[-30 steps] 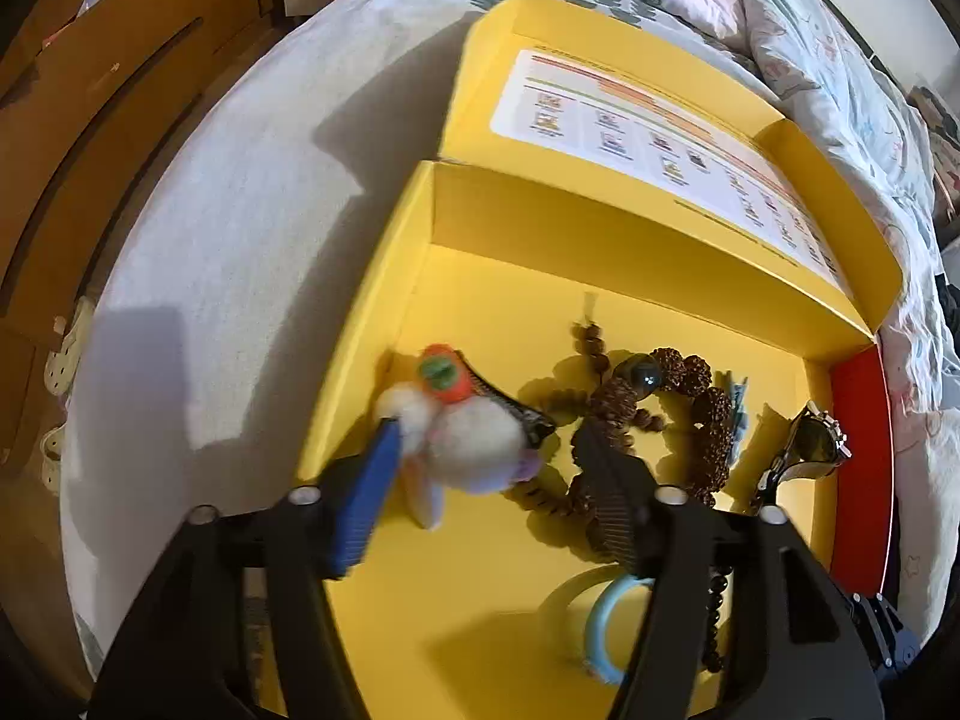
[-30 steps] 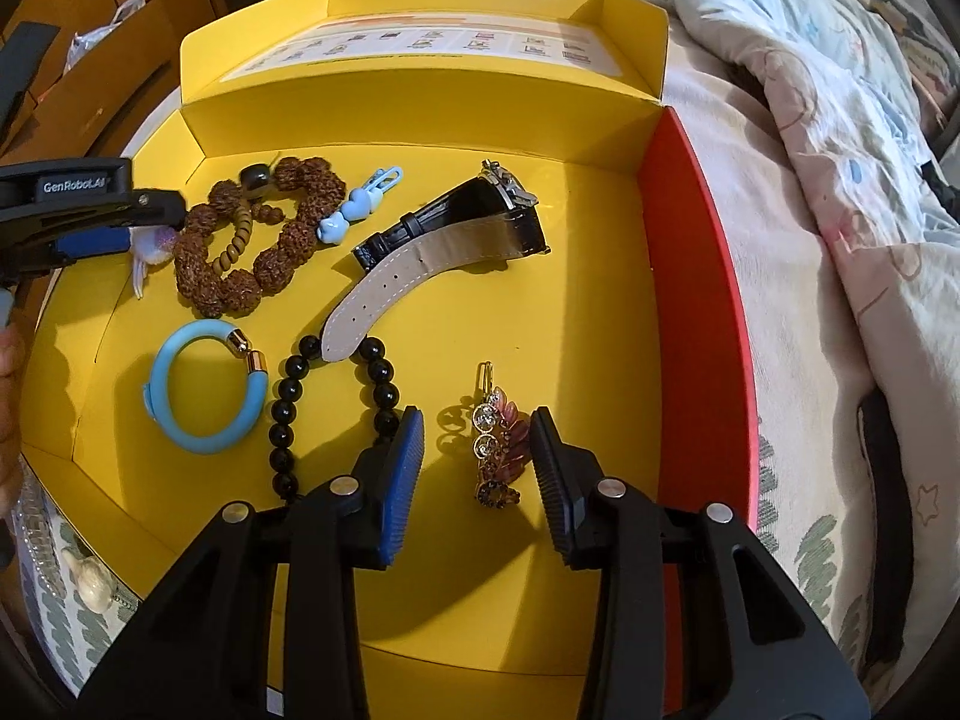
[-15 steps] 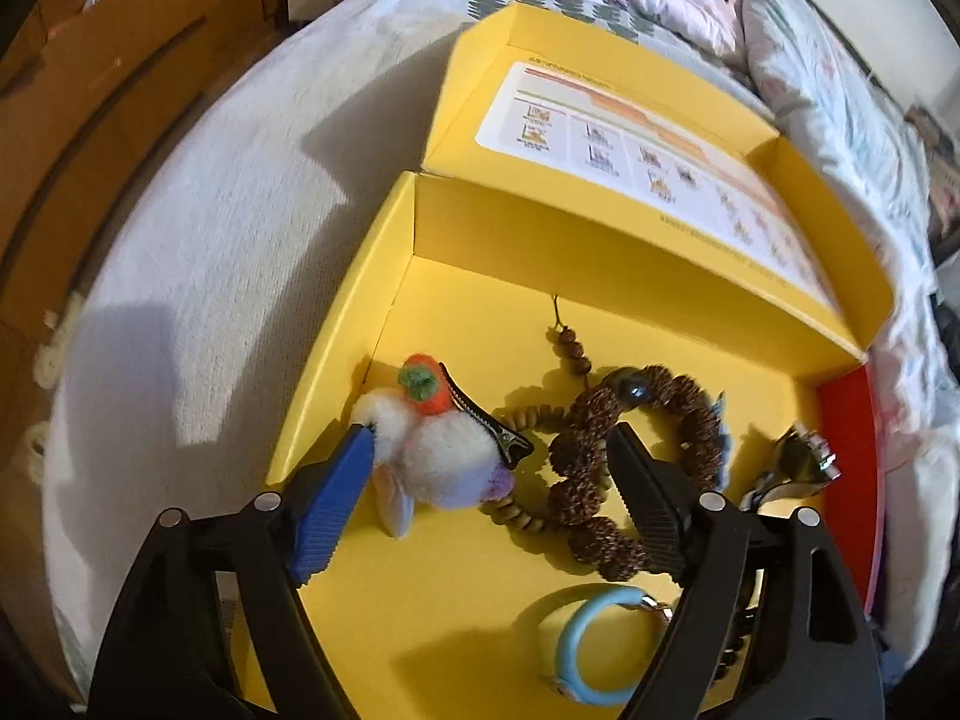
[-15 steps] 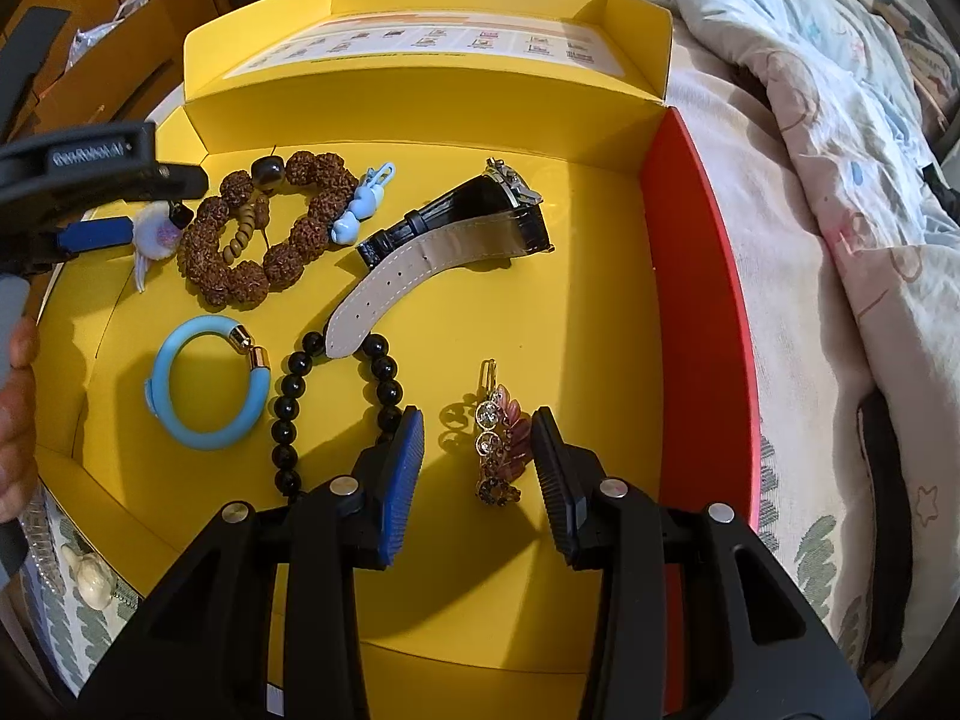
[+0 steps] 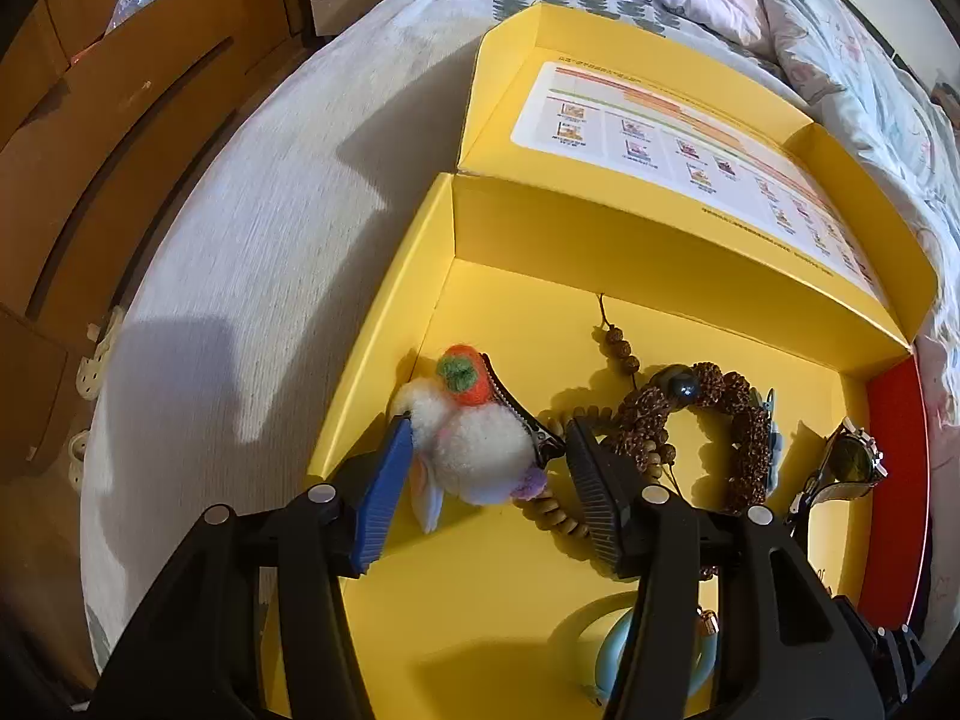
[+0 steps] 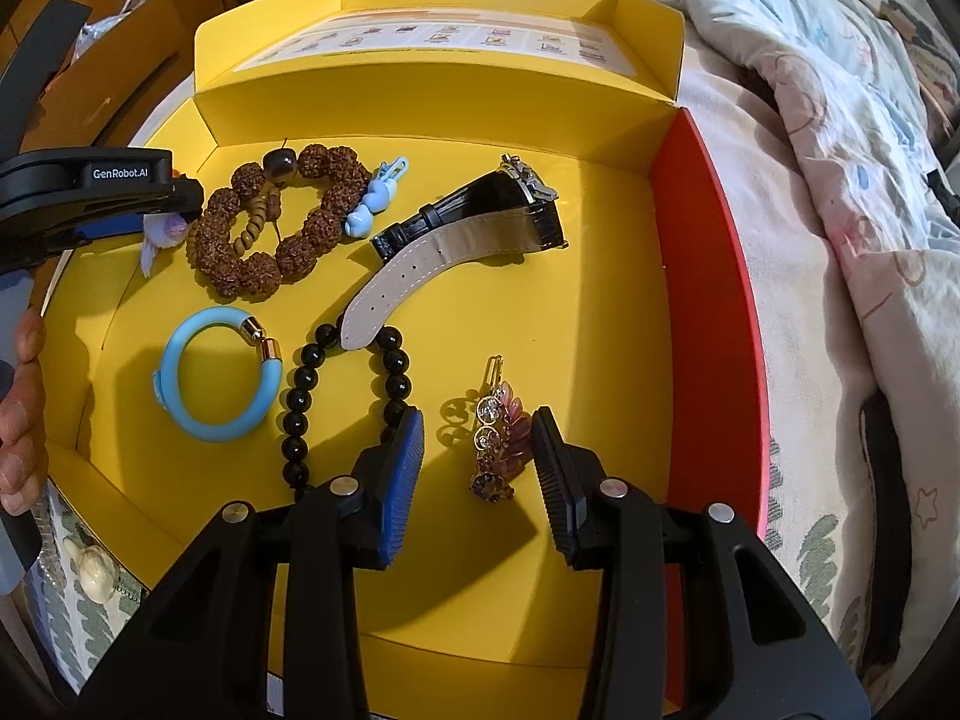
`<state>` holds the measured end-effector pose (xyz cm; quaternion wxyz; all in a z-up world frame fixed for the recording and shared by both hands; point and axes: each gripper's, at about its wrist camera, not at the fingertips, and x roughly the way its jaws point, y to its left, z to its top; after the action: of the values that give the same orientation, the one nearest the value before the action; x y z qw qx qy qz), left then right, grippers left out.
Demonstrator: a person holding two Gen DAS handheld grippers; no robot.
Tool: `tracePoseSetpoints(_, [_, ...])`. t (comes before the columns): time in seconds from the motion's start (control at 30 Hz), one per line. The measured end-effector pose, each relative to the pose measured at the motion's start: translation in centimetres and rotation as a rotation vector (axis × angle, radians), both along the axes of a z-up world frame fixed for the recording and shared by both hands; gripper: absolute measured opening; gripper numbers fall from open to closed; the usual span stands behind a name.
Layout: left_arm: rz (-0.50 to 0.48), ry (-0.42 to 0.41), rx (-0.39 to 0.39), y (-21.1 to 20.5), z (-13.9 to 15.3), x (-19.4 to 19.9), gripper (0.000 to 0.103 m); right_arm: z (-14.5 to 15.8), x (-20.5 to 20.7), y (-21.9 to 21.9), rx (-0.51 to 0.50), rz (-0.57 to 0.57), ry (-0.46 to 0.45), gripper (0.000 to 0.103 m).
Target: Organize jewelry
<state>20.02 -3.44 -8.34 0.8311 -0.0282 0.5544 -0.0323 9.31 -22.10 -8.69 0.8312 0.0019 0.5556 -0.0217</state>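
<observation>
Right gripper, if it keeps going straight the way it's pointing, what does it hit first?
Most likely the jeweled hair clip, which lies between the open fingers of the right gripper; past it, the yellow box floor. Depth is hard to judge here.

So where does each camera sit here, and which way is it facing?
Left wrist: on the left gripper, angled down at the fluffy hair clip between its closing jaws; own fingers show.
Right wrist: on the right gripper, angled down over the jewelled hair clip; a hand shows.
Shared: yellow box, brown bead bracelet.
</observation>
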Motion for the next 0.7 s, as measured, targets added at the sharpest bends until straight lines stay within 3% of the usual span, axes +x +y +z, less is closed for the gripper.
tracePoseSetpoints(0.07, [-0.007, 0.000, 0.005, 0.0, 0.1, -0.1, 0.051, 0.0, 0.1, 0.0, 0.006, 0.002, 0.005, 0.037])
tracePoseSetpoints(0.17, [-0.010, 0.003, -0.004, 0.2, 0.1, -0.1, 0.046, 0.1, 0.0, -0.2, 0.003, -0.002, 0.010, 0.021])
tracePoseSetpoints(0.3, [-0.023, 0.009, -0.031, 0.2, 0.5, -0.1, 0.035, 0.2, -0.2, -0.4, 0.012, -0.005, 0.014, 0.019])
tracePoseSetpoints(0.53, [-0.032, 0.019, -0.082, 0.7, 0.9, -0.1, 0.027, 0.9, -0.4, -0.6, 0.023, -0.015, -0.004, 0.011])
tracePoseSetpoints(0.57, [-0.033, 0.020, -0.087, 0.8, 1.0, -0.1, 0.022, 1.0, -0.4, -0.7, 0.027, -0.016, -0.008, 0.011])
tracePoseSetpoints(0.6, [-0.026, 0.015, -0.080, 1.0, 1.2, -0.1, 0.008, 1.1, -0.5, -0.7, 0.030, -0.018, -0.011, 0.011])
tracePoseSetpoints(0.7, [-0.020, 0.028, -0.109, 1.6, 1.3, 0.0, 0.007, 1.4, -0.6, -1.0, 0.035, -0.025, -0.021, 0.011])
